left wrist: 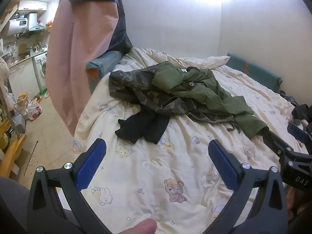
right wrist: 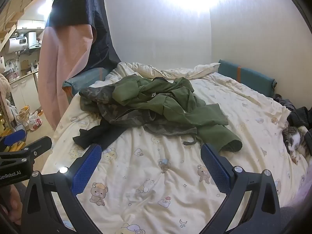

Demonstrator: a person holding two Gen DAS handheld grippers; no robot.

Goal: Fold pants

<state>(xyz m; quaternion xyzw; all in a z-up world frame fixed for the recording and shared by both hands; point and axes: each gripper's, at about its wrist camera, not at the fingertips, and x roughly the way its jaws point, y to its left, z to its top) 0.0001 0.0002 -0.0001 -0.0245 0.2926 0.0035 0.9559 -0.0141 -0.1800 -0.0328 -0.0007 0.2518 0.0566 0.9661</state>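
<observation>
A heap of clothes lies on the bed: olive green pants (left wrist: 204,91) (right wrist: 175,105) on top, a camouflage garment (left wrist: 140,89) (right wrist: 117,109) under them, and a black garment (left wrist: 144,126) (right wrist: 97,134) at the near left. My left gripper (left wrist: 157,150) hovers open over the quilt (left wrist: 156,185), short of the black garment, with nothing between its blue pads. My right gripper (right wrist: 151,154) is open too, empty, near the green pant leg's end (right wrist: 230,142). Each gripper shows at the edge of the other's view.
The cream cartoon-print quilt (right wrist: 156,185) covers the bed. A cat (right wrist: 296,140) lies at the bed's right edge beside dark clothes (right wrist: 300,115). Teal cushions (right wrist: 247,76) line the wall. A pink curtain (left wrist: 78,58) hangs left; beyond it are a kitchen and a cluttered floor (left wrist: 35,105).
</observation>
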